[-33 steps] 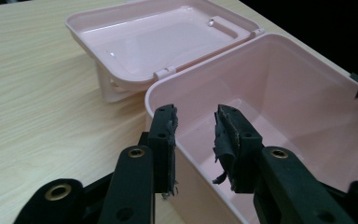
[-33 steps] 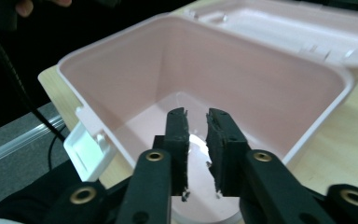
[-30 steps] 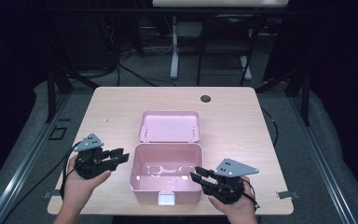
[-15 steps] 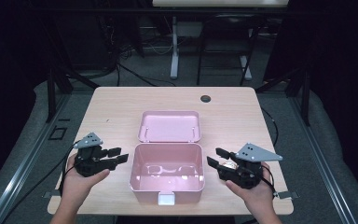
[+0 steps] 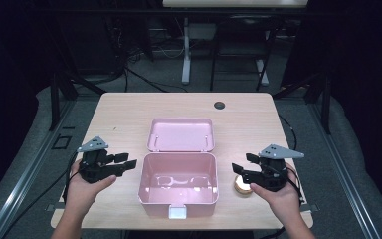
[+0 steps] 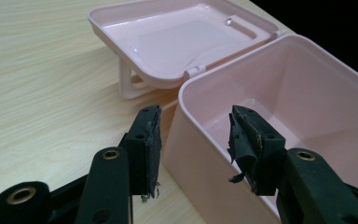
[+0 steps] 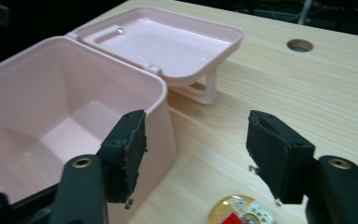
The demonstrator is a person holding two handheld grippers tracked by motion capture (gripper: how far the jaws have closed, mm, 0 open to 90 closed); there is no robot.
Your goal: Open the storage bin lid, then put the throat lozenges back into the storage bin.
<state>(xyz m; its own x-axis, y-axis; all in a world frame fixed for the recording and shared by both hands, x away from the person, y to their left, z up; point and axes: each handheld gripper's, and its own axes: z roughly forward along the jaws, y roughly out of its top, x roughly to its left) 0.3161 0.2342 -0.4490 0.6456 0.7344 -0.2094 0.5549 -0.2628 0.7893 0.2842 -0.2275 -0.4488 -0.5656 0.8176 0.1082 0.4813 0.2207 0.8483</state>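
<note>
A pink plastic box (image 5: 178, 185) stands open near the front edge of the light wood desk (image 5: 124, 112), midway between the 2 hands. Its hinged lid (image 5: 181, 134) is folded back flat behind the box body, propped on a pink handle loop (image 6: 129, 84) that rests on the desk. The box interior is glossy, and a white latch tab (image 5: 178, 213) sits on its front wall. The left gripper (image 5: 124, 164) is held just beside the left wall of the box, apart from it; its fingers have just been opening and now stand wide apart with nothing pressed between them. In the left gripper view, the left fingers (image 6: 147, 140) frame the near corner of the box without touching it, and torn padding hangs from the pads. The right gripper (image 5: 239, 172) is held near the right wall of the box; its fingers have also just been opening and hold nothing. In the right gripper view, the right fingers (image 7: 126, 149) stand apart, 1 in front of the box corner and 1 over bare desk. A small round gold tin (image 5: 241, 185) with a red mark on its top lies on the desk directly below the right gripper. A round cable hole (image 5: 220, 105) sits near the far edge of the desk.
</note>
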